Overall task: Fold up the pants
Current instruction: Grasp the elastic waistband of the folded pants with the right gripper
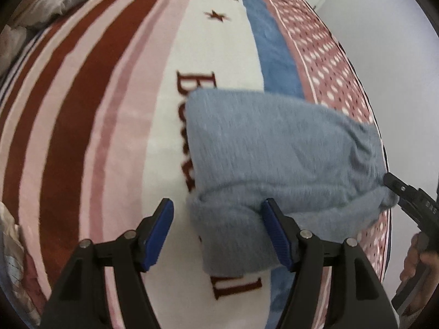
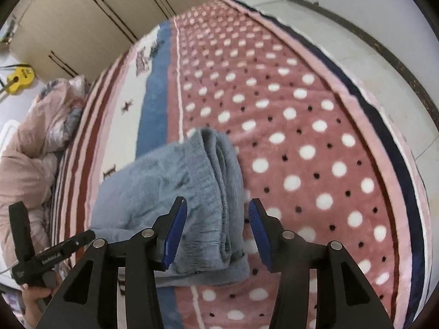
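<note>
Just ahead of both grippers, on the bed's patterned blanket (image 2: 301, 142), lie the blue-grey pants (image 1: 274, 148), already folded into a thick bundle that straddles the blanket's white lettered band and its blue stripe. The left gripper (image 1: 218, 231) has its jaws spread wide with nothing between them, one blue pad beside the bundle's lower rolled edge and the other over it. The right gripper (image 2: 218, 231) is likewise parted and empty, its jaws standing to either side of the elasticated waistband end. The main risk, as I judge it, is the stack itself: the layers look loose and puffy, so a pad catching on the upper layer could drag it off and spill the fold open. Pinching only the top layer rather than the full thickness would do the same. The right wrist view alone shows the stacked waistband edges (image 2: 219, 164), which tell how many layers there are, and further off a heap of pink bedding (image 2: 35, 148), a yellow toy guitar (image 2: 19, 78) and wardrobe doors (image 2: 115, 13). The left wrist view alone shows the bundle's smooth broad face and the lettering it covers.
</note>
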`<state>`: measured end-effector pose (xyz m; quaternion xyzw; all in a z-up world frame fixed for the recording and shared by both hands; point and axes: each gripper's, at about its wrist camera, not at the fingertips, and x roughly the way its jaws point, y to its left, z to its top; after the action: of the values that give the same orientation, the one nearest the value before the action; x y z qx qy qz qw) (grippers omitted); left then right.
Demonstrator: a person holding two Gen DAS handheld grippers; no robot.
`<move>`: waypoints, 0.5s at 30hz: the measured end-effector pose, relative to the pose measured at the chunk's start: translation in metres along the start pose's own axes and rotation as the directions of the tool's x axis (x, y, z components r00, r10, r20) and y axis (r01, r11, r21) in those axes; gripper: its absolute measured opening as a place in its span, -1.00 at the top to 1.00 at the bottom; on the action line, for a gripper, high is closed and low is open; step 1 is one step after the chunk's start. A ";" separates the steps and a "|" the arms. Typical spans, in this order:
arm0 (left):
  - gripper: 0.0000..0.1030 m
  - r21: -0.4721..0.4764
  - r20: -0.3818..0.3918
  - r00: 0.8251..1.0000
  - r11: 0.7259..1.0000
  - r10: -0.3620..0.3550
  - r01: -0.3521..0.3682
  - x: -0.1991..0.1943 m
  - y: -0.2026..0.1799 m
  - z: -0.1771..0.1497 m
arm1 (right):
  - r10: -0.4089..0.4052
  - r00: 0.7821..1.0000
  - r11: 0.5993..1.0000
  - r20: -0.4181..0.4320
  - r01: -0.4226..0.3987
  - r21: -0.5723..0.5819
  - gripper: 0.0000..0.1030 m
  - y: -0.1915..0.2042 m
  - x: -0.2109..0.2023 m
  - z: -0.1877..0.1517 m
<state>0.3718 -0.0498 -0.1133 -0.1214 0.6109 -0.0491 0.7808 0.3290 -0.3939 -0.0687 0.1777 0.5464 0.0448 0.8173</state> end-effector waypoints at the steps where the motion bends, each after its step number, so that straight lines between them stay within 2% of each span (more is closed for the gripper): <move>1: -0.23 0.001 -0.010 1.000 1.000 0.000 0.000 0.002 0.000 -0.004 | 0.001 1.000 1.000 -0.022 -0.001 -0.005 0.18 0.000 0.004 -0.005; 6: -0.24 -0.021 -0.049 0.999 1.000 -0.021 0.020 0.010 0.004 -0.020 | -0.043 0.997 0.999 -0.059 0.041 -0.031 0.02 -0.006 0.011 -0.023; 9: -0.24 -0.019 -0.058 0.998 1.000 -0.026 0.025 0.010 0.003 -0.023 | -0.045 0.996 0.999 -0.076 0.044 -0.012 0.01 -0.014 0.014 -0.026; 15: -0.23 -0.033 0.001 0.998 0.998 -0.057 0.057 -0.004 0.002 -0.004 | -0.017 0.999 0.999 -0.051 0.015 -0.035 -0.03 -0.005 0.007 -0.013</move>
<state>0.3667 -0.0479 -0.1110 -0.1514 0.6080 -0.0613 0.7769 0.3196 -0.3940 -0.0813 0.1581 0.5677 0.0522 0.8063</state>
